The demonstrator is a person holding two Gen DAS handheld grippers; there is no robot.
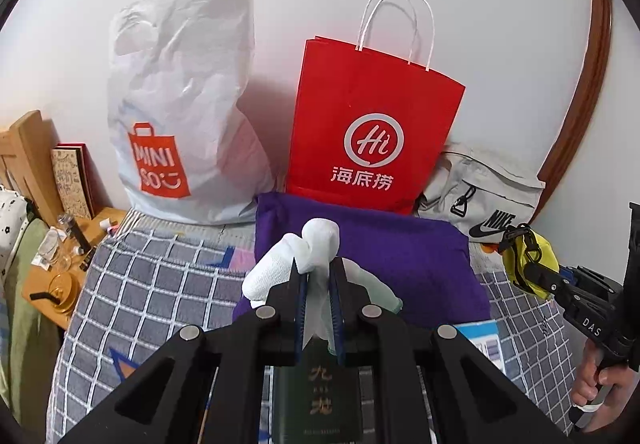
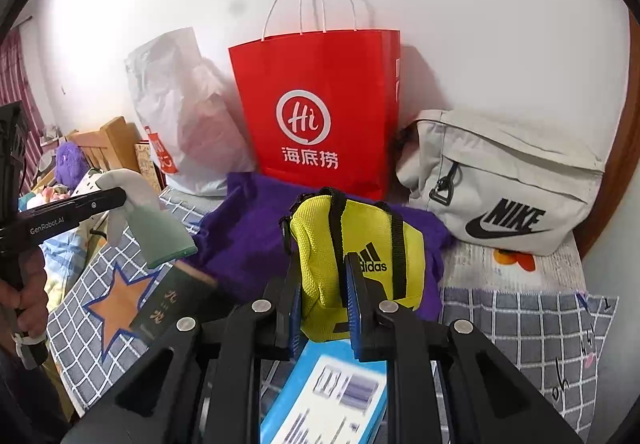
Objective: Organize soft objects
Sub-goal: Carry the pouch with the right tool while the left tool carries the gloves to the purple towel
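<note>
With your left gripper (image 1: 318,276) clenched on the white-and-mint knotted sock (image 1: 312,244) and your right gripper (image 2: 322,284) grasping the small yellow fabric pouch (image 2: 356,252), both above the bed, lower each gently onto the purple cloth (image 1: 400,244).

The red paper bag (image 2: 320,116) is blocking the far side, flanked by the white plastic bag (image 2: 180,112) and grey Nike bag (image 2: 504,180); the purple cloth (image 2: 244,236) before it is lying flat, leaving passage above.
</note>
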